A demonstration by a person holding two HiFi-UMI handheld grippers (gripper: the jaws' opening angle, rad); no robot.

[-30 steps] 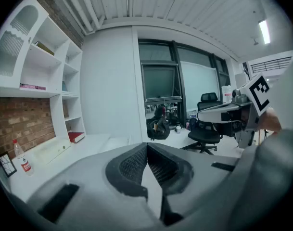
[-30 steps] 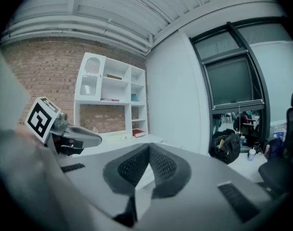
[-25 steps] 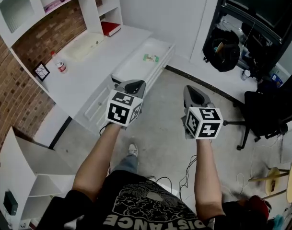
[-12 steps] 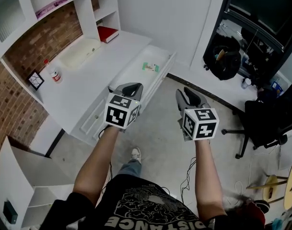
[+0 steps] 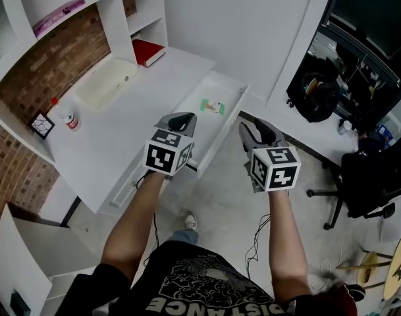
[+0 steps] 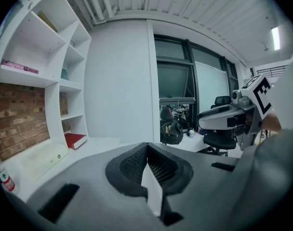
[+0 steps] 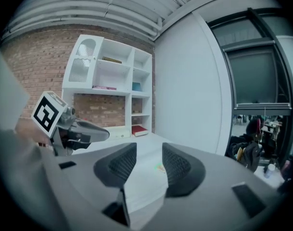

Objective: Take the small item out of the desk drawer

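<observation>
The white desk drawer (image 5: pixel 234 114) stands pulled out from the desk, and a small green-and-white item (image 5: pixel 213 106) lies flat inside it. My left gripper (image 5: pixel 180 119) is shut and empty, held over the near part of the drawer's front. My right gripper (image 5: pixel 247 131) hovers just right of the drawer, above the floor; its jaws are opening with nothing between them. Between the right gripper's pads (image 7: pixel 177 165) I see the drawer and the item (image 7: pixel 160 168) ahead. The left gripper's pads (image 6: pixel 132 165) meet at their tips.
The white desk (image 5: pixel 121 127) carries a cream tray (image 5: pixel 108 83), a red book (image 5: pixel 147 51), a small bottle (image 5: pixel 70 119) and a framed picture (image 5: pixel 39 125). Shelves rise behind it against a brick wall. A black office chair (image 5: pixel 368 180) stands at the right.
Both grippers have come nearer the drawer, which now lies closer in the head view. The right gripper's jaws have parted from shut. The left gripper stays shut.
</observation>
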